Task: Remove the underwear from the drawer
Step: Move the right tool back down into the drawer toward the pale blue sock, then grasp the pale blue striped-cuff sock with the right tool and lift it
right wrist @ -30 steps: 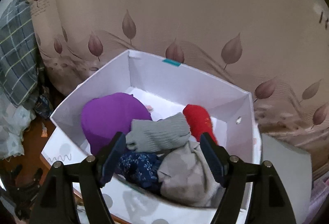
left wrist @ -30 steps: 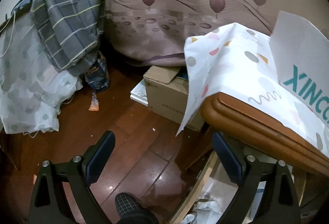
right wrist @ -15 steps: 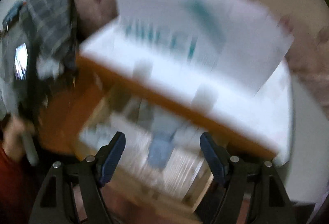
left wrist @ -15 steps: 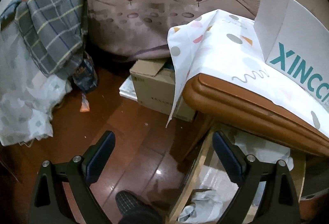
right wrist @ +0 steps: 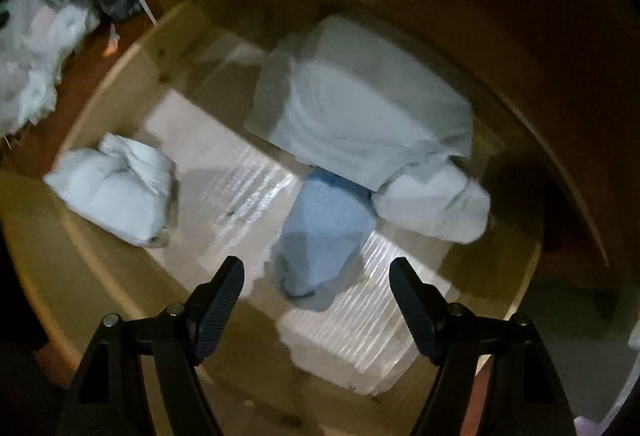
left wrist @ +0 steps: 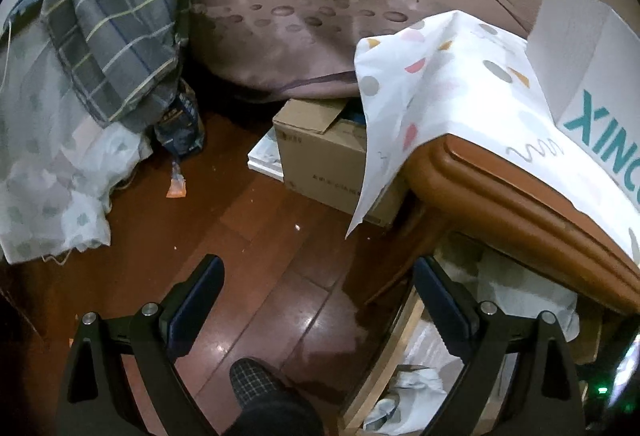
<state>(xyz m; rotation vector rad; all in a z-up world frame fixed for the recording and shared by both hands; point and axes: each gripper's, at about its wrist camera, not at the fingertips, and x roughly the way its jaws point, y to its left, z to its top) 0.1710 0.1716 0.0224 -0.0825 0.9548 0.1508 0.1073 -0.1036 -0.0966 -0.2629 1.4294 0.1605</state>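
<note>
In the right wrist view I look straight down into an open wooden drawer (right wrist: 108,276). A light blue folded garment (right wrist: 324,232) lies in its middle, just beyond and between the tips of my right gripper (right wrist: 316,272), which is open and holds nothing. A large pale folded cloth (right wrist: 360,108) sits behind it, a white bundle (right wrist: 436,208) to its right and another white bundle (right wrist: 116,188) at the left. My left gripper (left wrist: 316,280) is open and empty above the wooden floor (left wrist: 248,236); the drawer's corner (left wrist: 396,336) shows below the table edge (left wrist: 520,208).
A cardboard box (left wrist: 328,152) stands on the floor beside the table. A patterned cloth (left wrist: 452,88) and a white lettered box (left wrist: 592,76) lie on the tabletop. A plaid blanket (left wrist: 116,24) and pale bedding (left wrist: 48,172) are at the left. A person's slippered foot (left wrist: 260,392) is below.
My right gripper swung down from the box of clothes on the tabletop to point into the open drawer. The left gripper has barely shifted.
</note>
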